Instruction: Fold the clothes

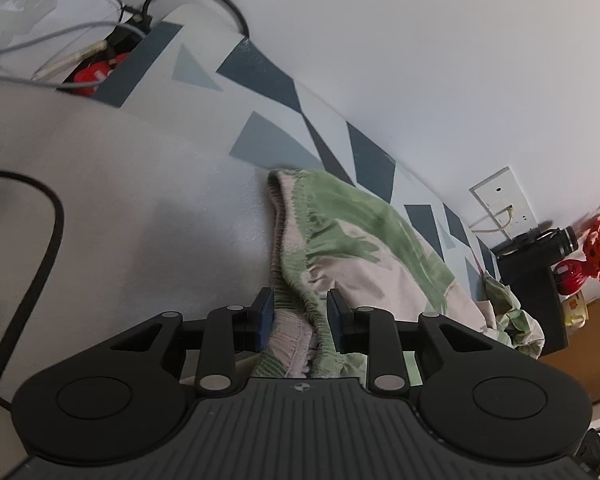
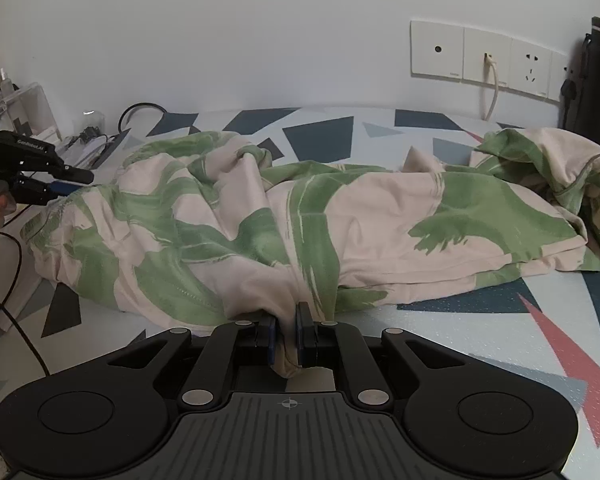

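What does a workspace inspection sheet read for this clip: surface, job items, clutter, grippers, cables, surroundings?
Surface: pale mat with blue and pink geometric shapes, mostly covered by fabric.
Job's things: green-and-cream patterned garment, crumpled, spread across the mat; elastic waistband at its left end.
Clutter: clear plastic box and small items at far left; identity unclear.
Grippers: right gripper shut on a garment fold; left gripper straddles the waistband, pads not visibly pressing.
Cables: black cable across the left edge; white cord plugged into the wall.
Surroundings: white wall, socket panels, orange flowers in red vase.

White wall — patterned tabletop
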`<state>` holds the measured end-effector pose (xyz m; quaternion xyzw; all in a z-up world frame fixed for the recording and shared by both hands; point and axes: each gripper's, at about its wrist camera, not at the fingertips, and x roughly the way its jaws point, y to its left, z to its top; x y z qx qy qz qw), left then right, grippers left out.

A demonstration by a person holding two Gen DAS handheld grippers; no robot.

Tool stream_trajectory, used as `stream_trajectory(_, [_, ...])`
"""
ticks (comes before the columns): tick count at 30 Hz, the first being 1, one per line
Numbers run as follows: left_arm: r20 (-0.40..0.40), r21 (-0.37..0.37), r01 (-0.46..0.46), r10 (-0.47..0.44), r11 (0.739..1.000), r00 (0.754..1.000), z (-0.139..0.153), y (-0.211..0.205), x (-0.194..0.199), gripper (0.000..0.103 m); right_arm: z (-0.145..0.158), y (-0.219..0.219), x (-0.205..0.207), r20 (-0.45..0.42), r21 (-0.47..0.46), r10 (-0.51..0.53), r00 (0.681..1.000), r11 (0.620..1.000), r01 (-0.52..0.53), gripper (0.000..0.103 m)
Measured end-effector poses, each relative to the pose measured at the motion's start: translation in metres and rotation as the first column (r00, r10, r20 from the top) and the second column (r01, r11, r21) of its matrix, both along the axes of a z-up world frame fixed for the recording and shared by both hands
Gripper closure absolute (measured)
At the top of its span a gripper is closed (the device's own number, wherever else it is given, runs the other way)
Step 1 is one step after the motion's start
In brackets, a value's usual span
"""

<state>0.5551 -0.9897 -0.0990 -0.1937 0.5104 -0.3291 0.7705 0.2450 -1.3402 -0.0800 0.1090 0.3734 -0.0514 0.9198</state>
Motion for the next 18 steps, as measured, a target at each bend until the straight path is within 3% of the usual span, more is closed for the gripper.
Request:
stream_trajectory(7, [-0.028, 0.014, -0.009, 0.010, 1.000, 1.000, -0.010, -0.009, -0.003, 0.066, -0.002, -0.001, 0.004, -0.012, -0.003, 0.001, 1.000, 1.000, -0.001, 0.094])
stream_trajectory(8, [-0.019, 0.025, -0.008, 0.008, 1.000, 1.000, -0.009, -0.010, -0.004, 0.070, -0.003, -0.001, 0.004, -0.014, -0.005, 0.002, 1.000, 1.000, -0.002, 0.094])
stream_trajectory(9, [-0.002, 0.041, 0.000, 0.000, 0.999, 1.000, -0.006, -0.012, -0.005, 0.090, -0.003, -0.001, 0.005, -0.017, -0.007, 0.003, 1.000, 1.000, -0.003, 0.094])
stream_trajectory(11, [0.058, 0.045, 0.004, -0.007, 0.999, 0.998, 0.008, -0.013, -0.008, 0.096, -0.002, 0.000, 0.006, -0.018, -0.011, 0.003, 1.000, 1.000, -0.004, 0.094])
stream_trajectory(14, [0.145, -0.018, -0.006, 0.008, 1.000, 0.989, 0.043, -0.007, -0.015, 0.098, 0.005, 0.000, 0.004, 0.003, -0.023, 0.001, 1.000, 1.000, 0.000, 0.094])
stream_trajectory(18, [0.289, -0.097, 0.037, -0.007, 0.995, 0.957, 0.100, 0.009, -0.041, 0.098, 0.025, -0.001, -0.003, 0.077, -0.041, -0.010, 0.997, 0.999, 0.013, 0.095])
